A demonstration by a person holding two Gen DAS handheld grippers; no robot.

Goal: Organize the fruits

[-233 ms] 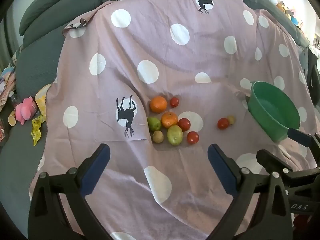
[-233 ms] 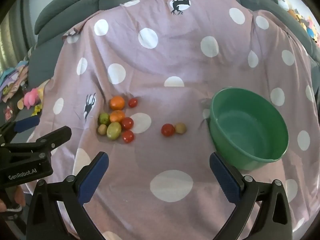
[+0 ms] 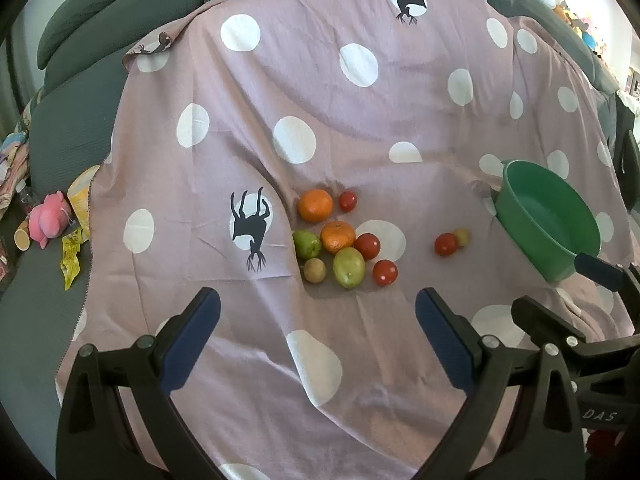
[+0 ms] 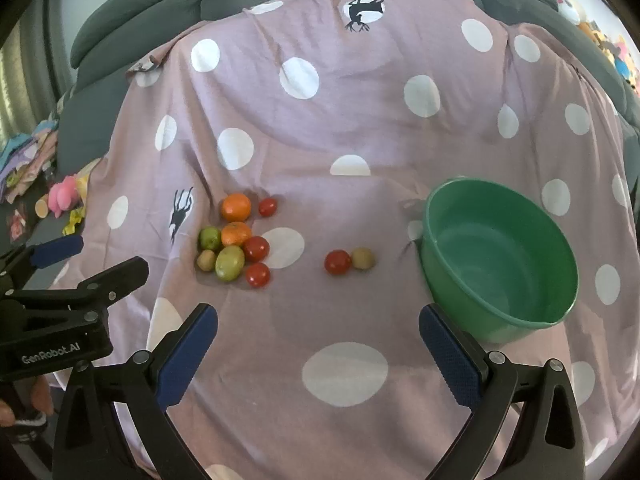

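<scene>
Left gripper (image 3: 318, 316) and right gripper (image 4: 318, 332) both spread wide, blue pads bare, gripping nothing, hovering over the near edge of the spotted pink blanket (image 4: 360, 128). Fruit cluster (image 4: 236, 240) mid-blanket: oranges, green fruits, red tomatoes. A separate tomato-and-brownish pair (image 4: 350, 261) lies between cluster and green bowl (image 4: 560, 312), which sits toward the blanket's right edge, empty.

Grey sofa (image 4: 132, 20) under spotted mauve blanket (image 4: 360, 120), pink plush toy (image 3: 46, 220) at left, daylight
</scene>
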